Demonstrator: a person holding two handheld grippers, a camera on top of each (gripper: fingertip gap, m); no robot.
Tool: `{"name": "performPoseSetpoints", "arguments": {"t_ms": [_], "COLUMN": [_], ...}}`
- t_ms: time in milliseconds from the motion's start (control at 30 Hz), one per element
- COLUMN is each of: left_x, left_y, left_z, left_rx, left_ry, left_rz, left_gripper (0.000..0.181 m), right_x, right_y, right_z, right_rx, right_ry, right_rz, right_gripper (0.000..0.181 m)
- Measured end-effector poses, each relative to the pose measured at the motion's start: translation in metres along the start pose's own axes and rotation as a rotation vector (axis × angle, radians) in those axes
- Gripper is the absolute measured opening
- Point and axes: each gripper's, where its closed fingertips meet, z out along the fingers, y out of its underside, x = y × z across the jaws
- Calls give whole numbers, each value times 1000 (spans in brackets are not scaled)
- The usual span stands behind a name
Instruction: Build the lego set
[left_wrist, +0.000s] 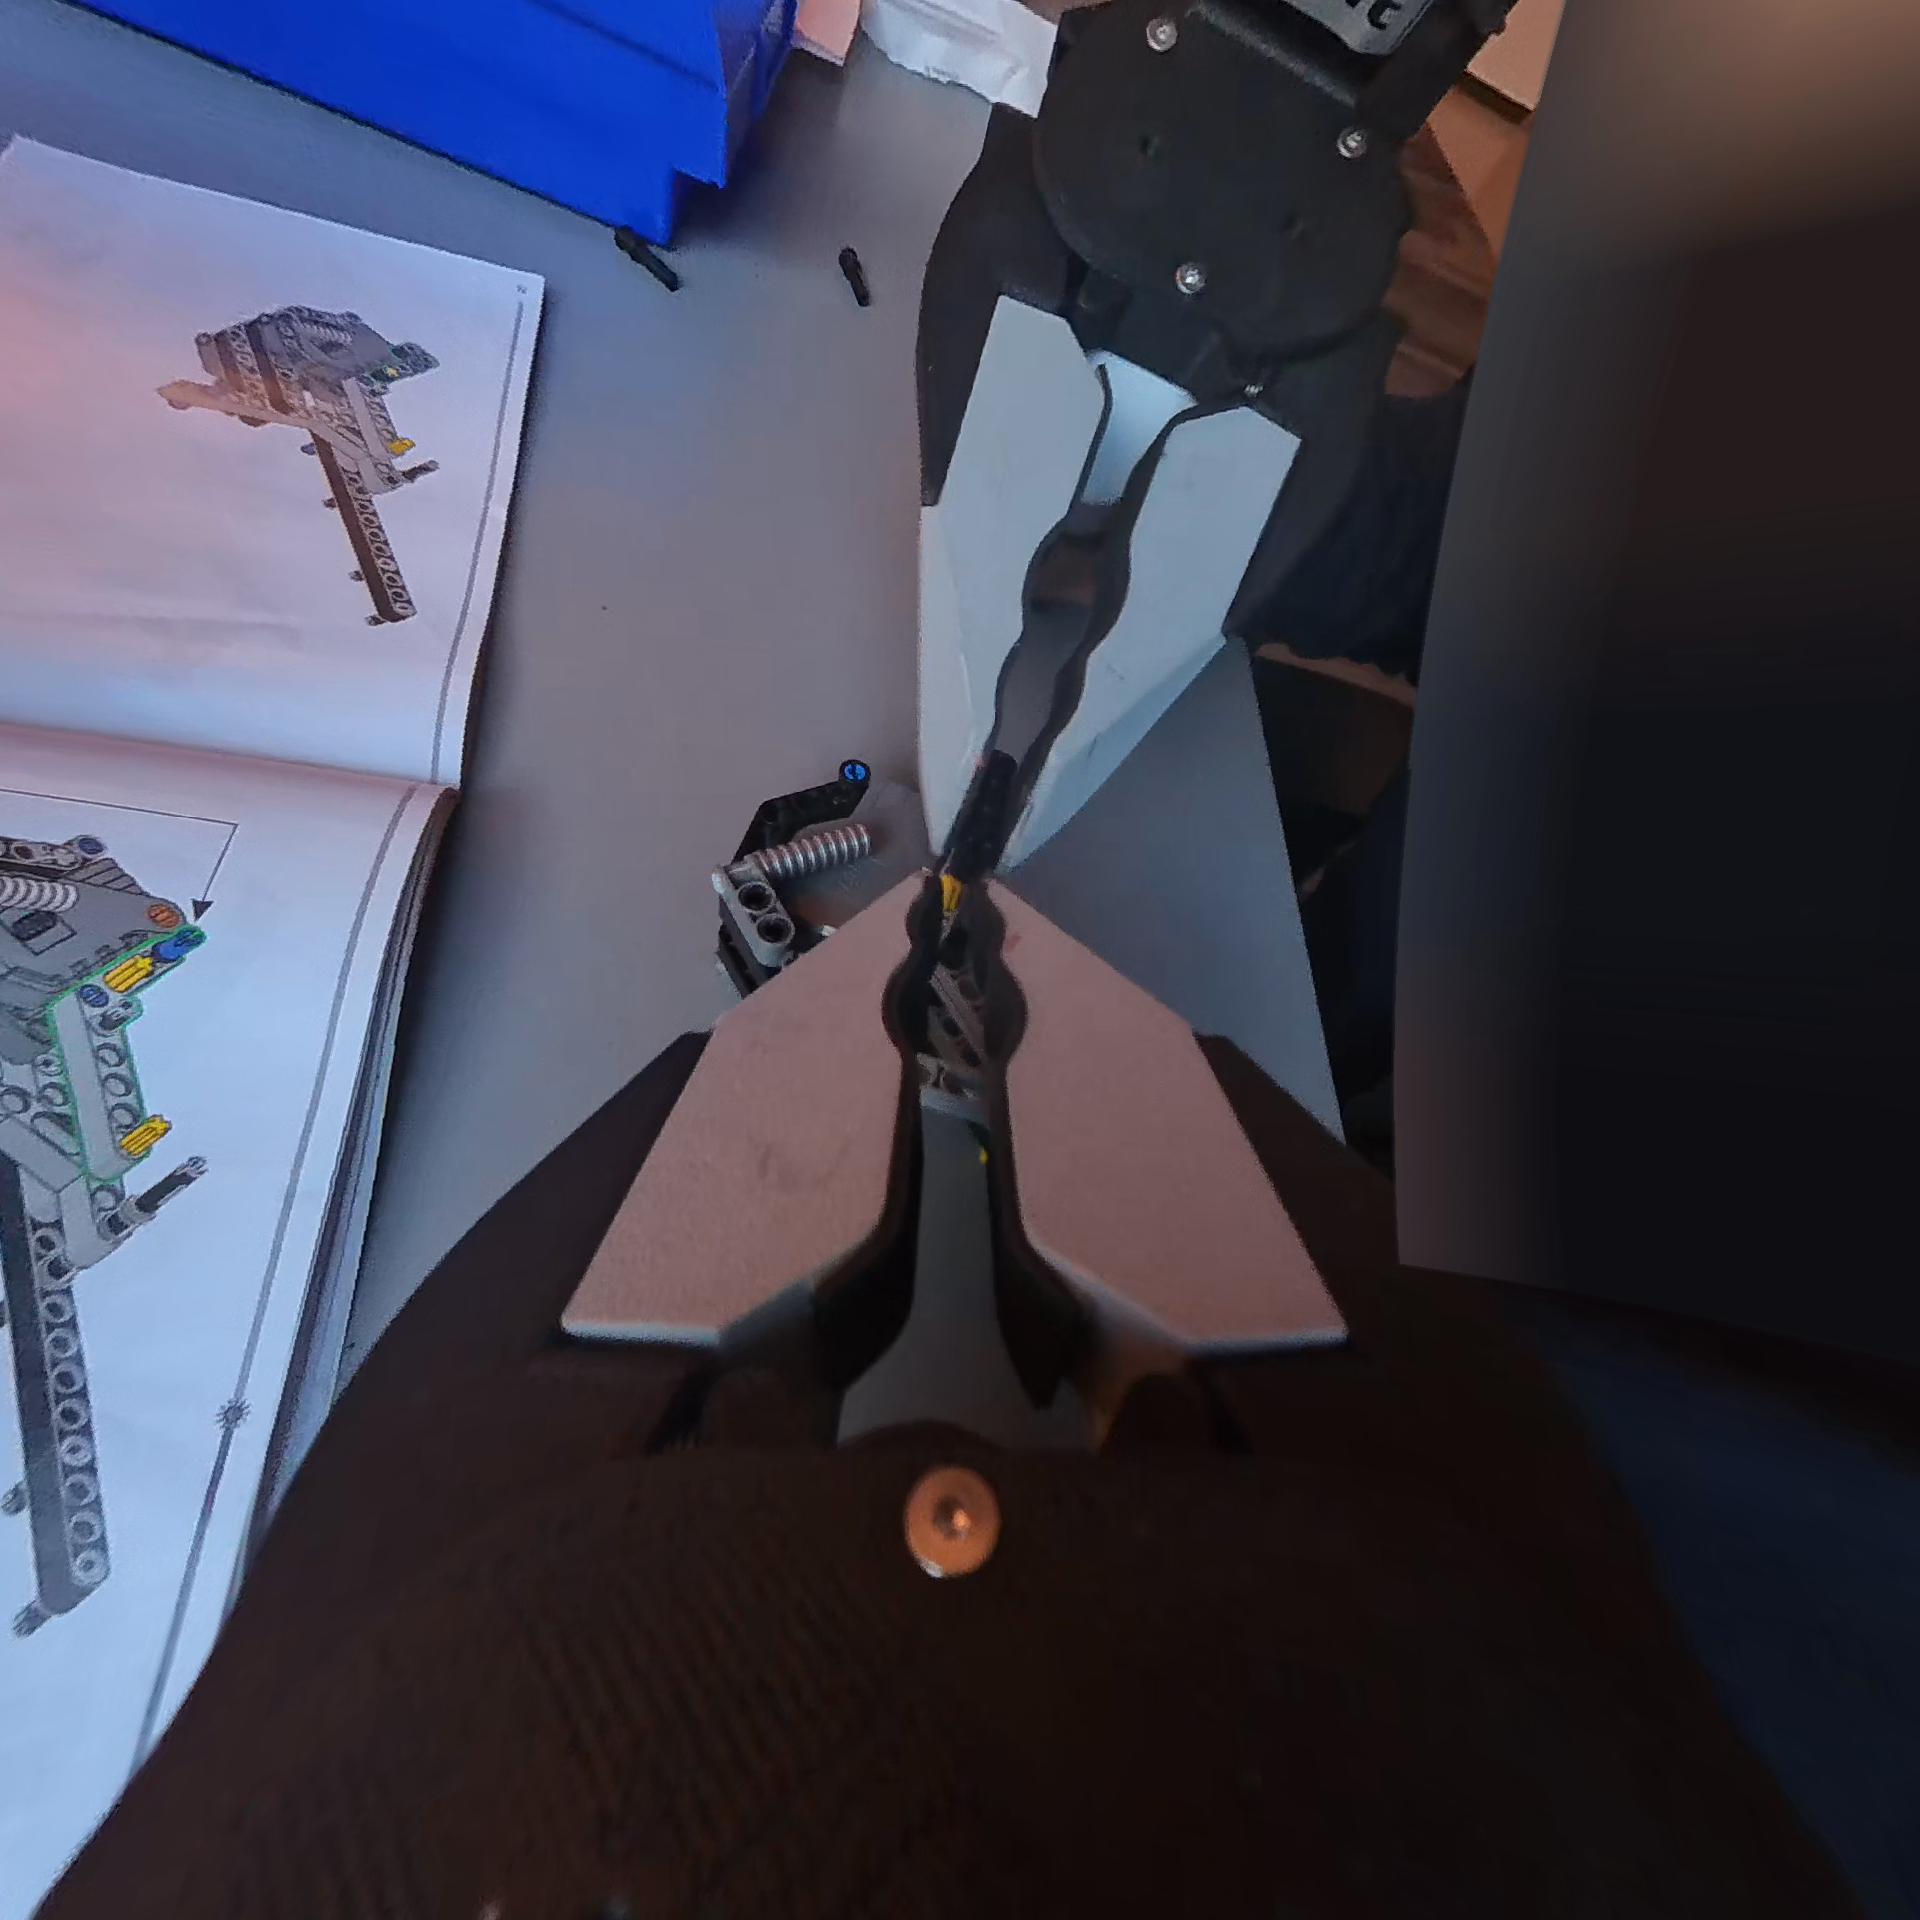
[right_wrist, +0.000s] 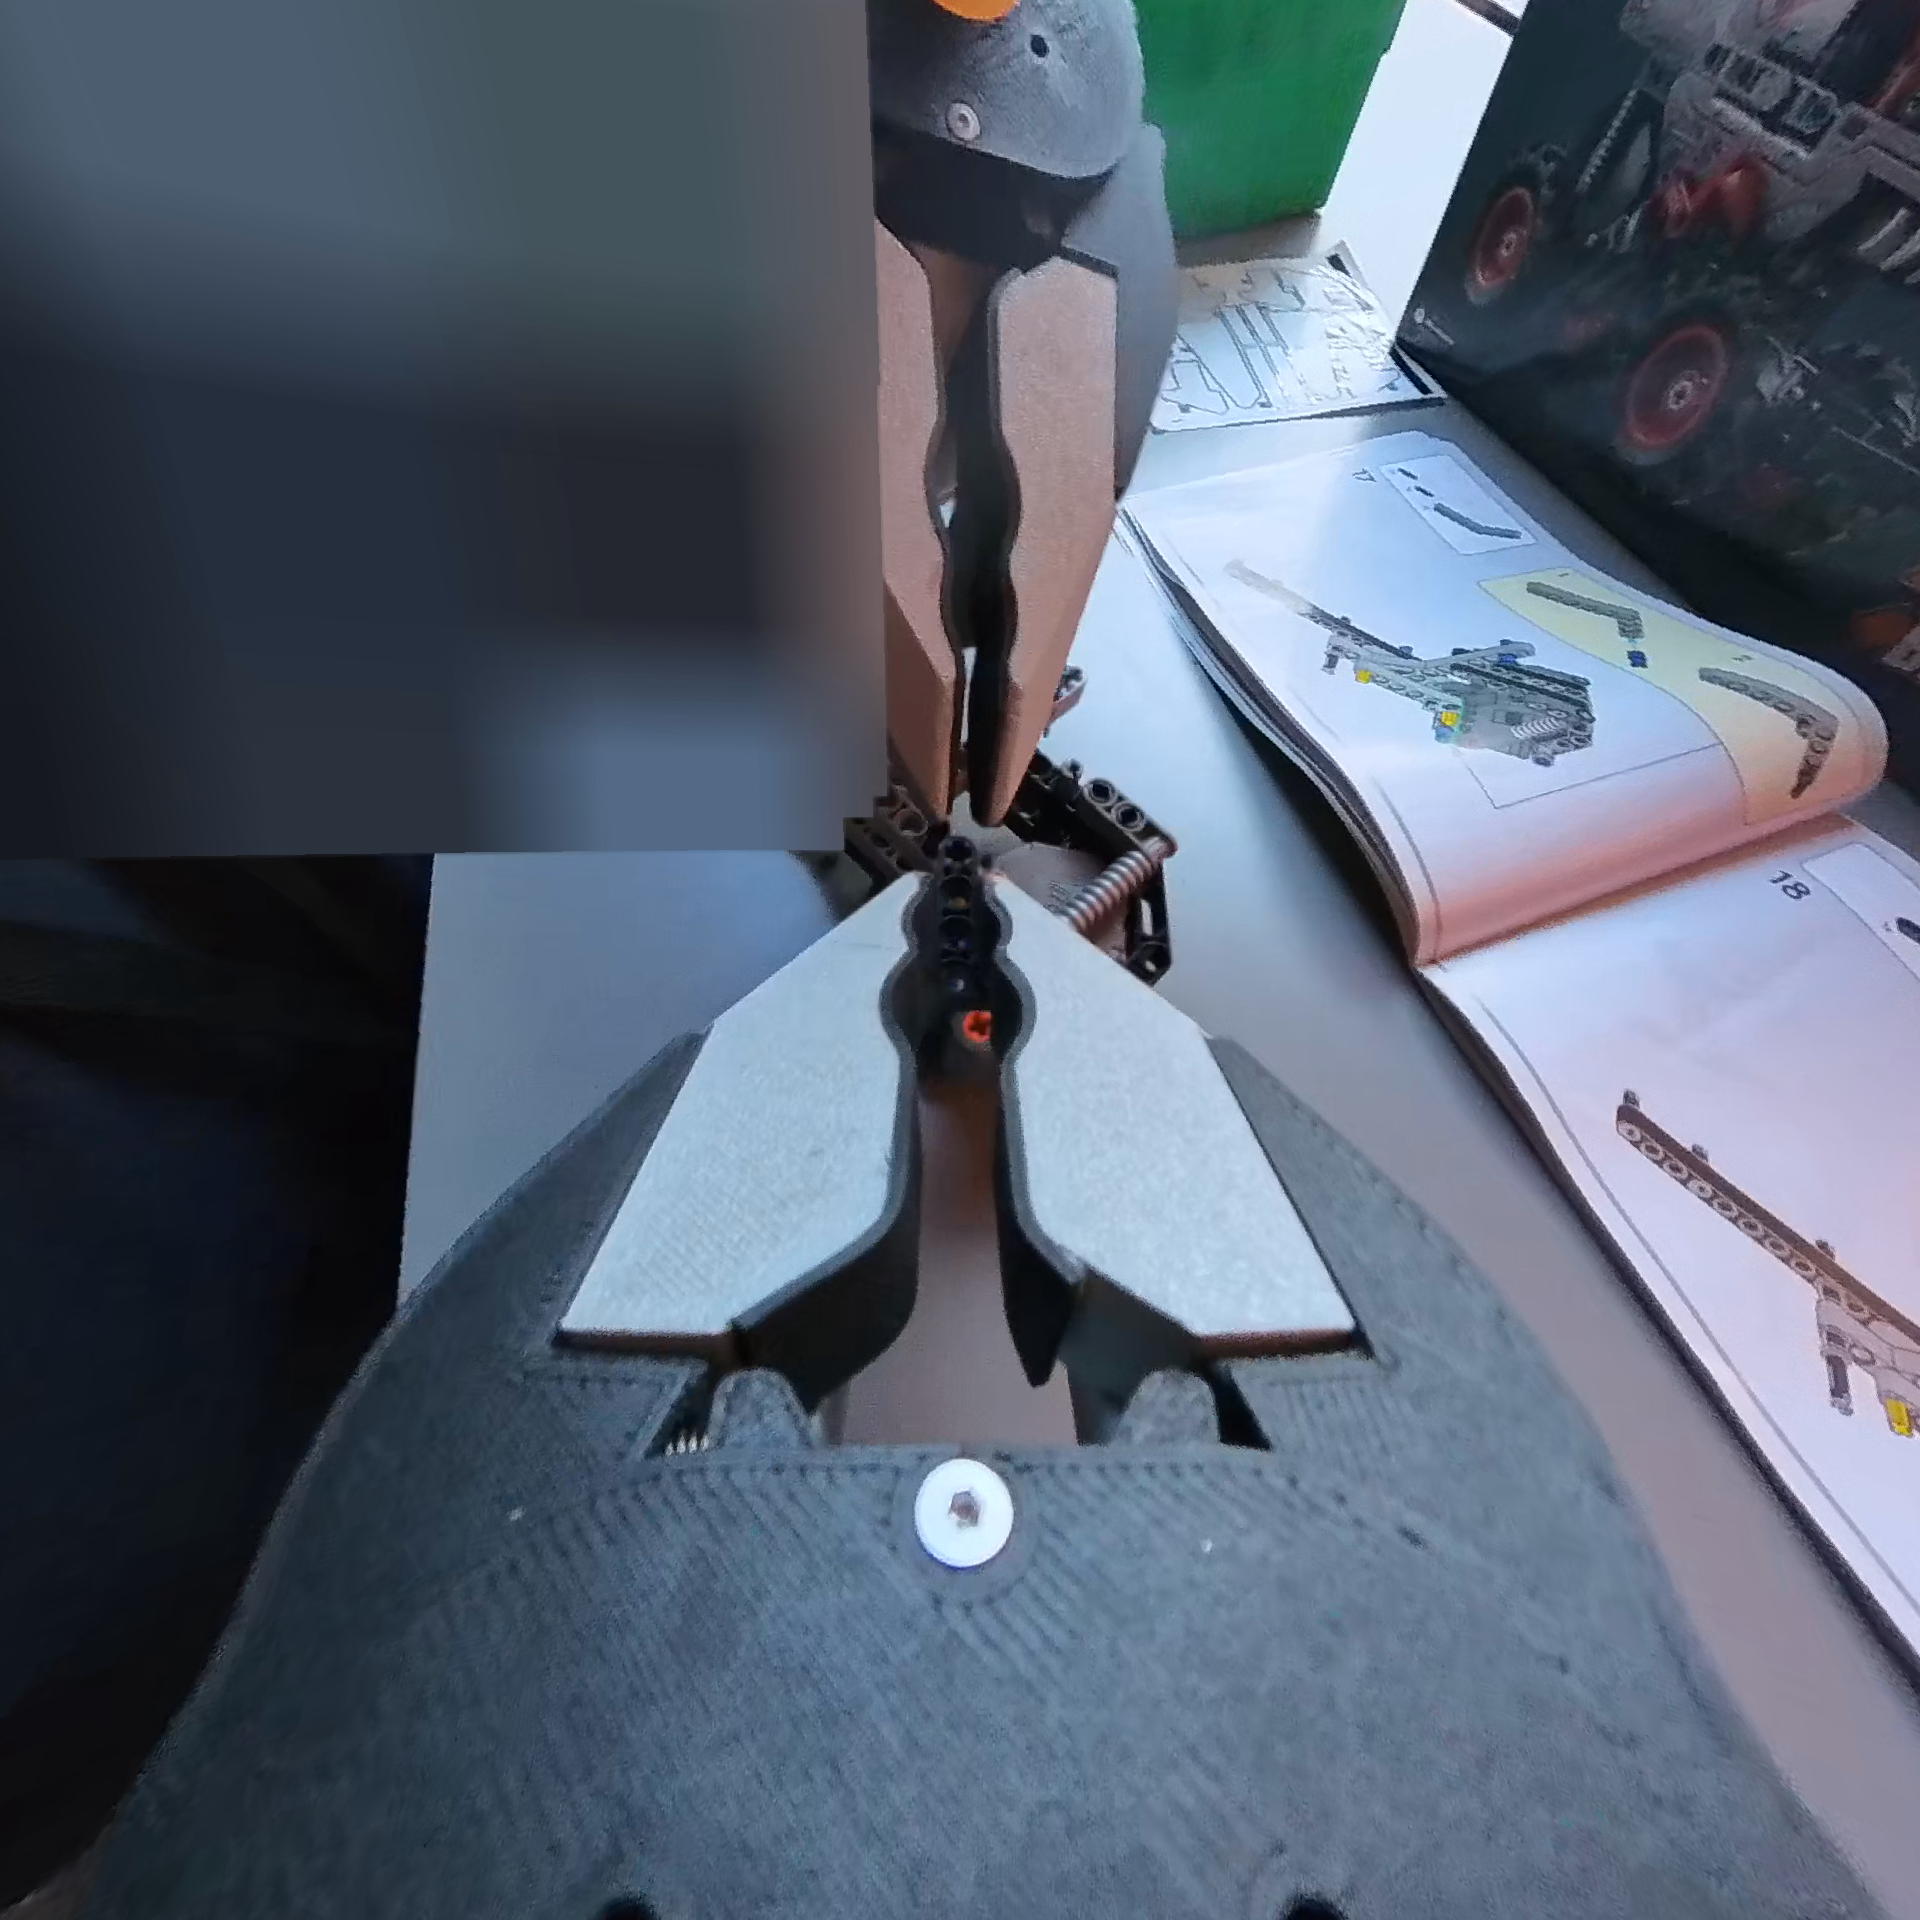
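Partly built grey-black lego assembly (left_wrist: 764, 914)

- A desk or worktable (left_wrist: 665, 582) with a smooth grey top is seen, of the kind found in an office or a lab; which of the two cannot be told.
- An open instruction booklet (right_wrist: 1558, 727) with printed building steps is laid flat on it.
- A dark product box (right_wrist: 1683, 260) with a picture of a red-wheeled vehicle is stood at the table's far edge.
- A blue bin (left_wrist: 499, 94) and a green container (right_wrist: 1257, 104) are placed on the table, as is done for sorted parts.
- Small black pins (left_wrist: 854, 275) are left loose on the surface.
- A loose printed sheet (right_wrist: 1278, 343) is lying beside the booklet.
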Motion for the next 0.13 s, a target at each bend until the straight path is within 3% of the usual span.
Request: {"name": "performPoseSetpoints", "arguments": {"t_ms": [133], "left_x": [1], "left_y": [2], "left_z": [0], "left_rx": [-15], "left_ry": [-2], "left_rz": [10], "left_gripper": [2], "right_x": [0], "right_y": [3], "right_z": [3], "right_rx": [-25], "right_ry": [7], "right_rz": [1], "right_gripper": [5]}}
